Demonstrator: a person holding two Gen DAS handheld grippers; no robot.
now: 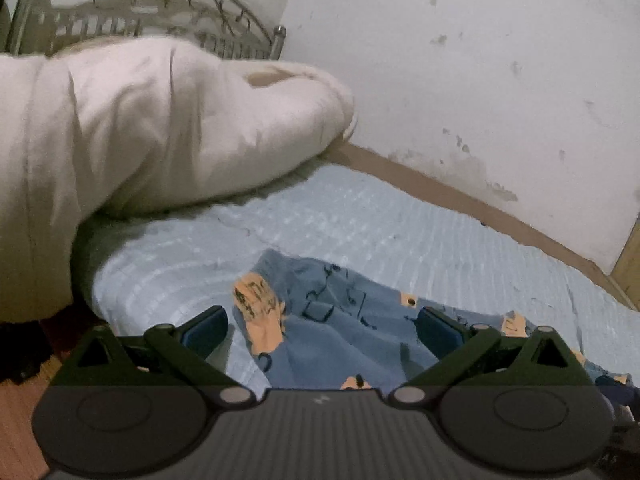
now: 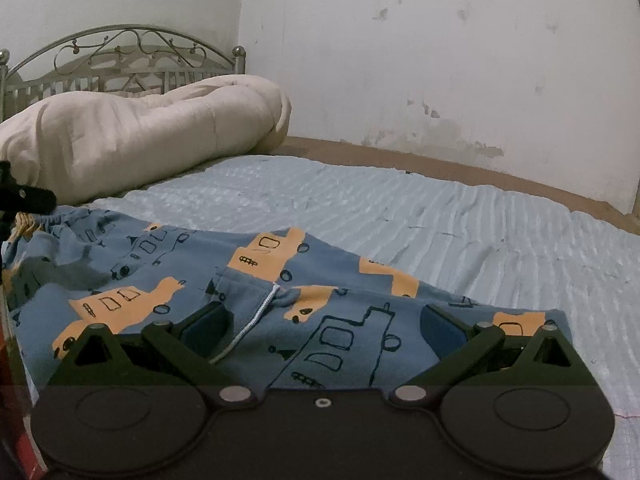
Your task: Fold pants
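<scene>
Both hand-held grippers, left [image 1: 322, 330] and right [image 2: 324, 326], spread wide, empty. Pants [image 2: 248, 280] lie rumpled at lower frame (drawstring [image 2: 256, 320] loose). Risk: pinching single layer skews fold.

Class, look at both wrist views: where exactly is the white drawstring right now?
In the right wrist view, the white drawstring lies on the blue patterned pants, lower centre-left. The left wrist view does not show it.

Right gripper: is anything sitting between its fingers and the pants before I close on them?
Nothing visible does. The right gripper is open directly over the blue printed pants, with only their fabric and white drawstring between the fingers. The rolled cream duvet lies farther up the bed, apart from the pants.
</scene>
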